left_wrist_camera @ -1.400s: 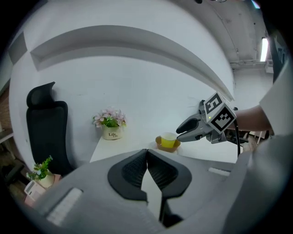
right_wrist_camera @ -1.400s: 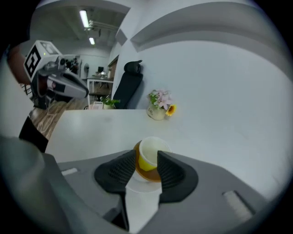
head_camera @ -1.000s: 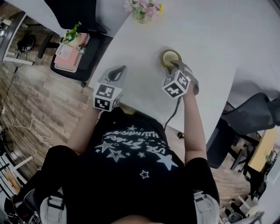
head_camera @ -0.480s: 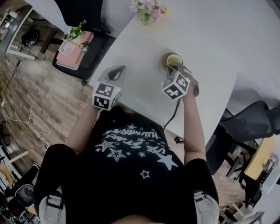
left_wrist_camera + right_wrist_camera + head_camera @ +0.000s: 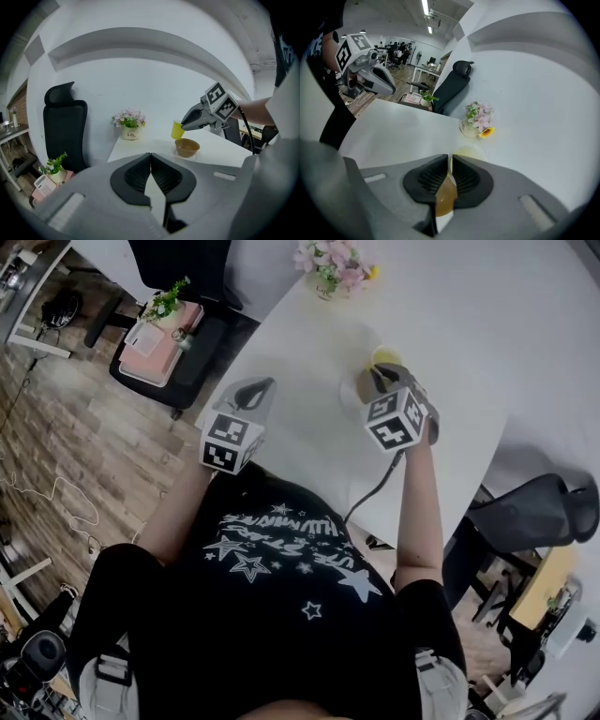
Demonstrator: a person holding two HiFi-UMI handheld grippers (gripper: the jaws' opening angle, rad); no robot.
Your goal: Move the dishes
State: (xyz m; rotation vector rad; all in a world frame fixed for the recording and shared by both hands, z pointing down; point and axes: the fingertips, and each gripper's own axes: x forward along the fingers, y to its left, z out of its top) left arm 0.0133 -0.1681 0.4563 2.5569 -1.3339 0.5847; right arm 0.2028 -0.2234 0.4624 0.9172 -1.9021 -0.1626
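My right gripper [image 5: 378, 374] is shut on the rim of a small yellow cup [image 5: 385, 356]. In the left gripper view the cup [image 5: 177, 130] hangs just above a brown bowl [image 5: 187, 147], which rests on a white saucer on the white table [image 5: 309, 446]. In the right gripper view the cup's thin wall [image 5: 466, 152] stands between the jaws, with the bowl [image 5: 443, 197] showing below them. My left gripper [image 5: 258, 385] hovers over the table's near left edge, shut and empty, its fingers [image 5: 140, 173] pressed together.
A pot of pink flowers [image 5: 333, 263] stands at the table's far edge. A black office chair [image 5: 178, 296] holding a pink box and a small plant [image 5: 159, 320] sits left of the table. Another dark chair [image 5: 539, 512] is at the right.
My right gripper has risen and drifted farther away, lifting the yellow cup up out of the brown bowl. The left gripper has hardly moved.
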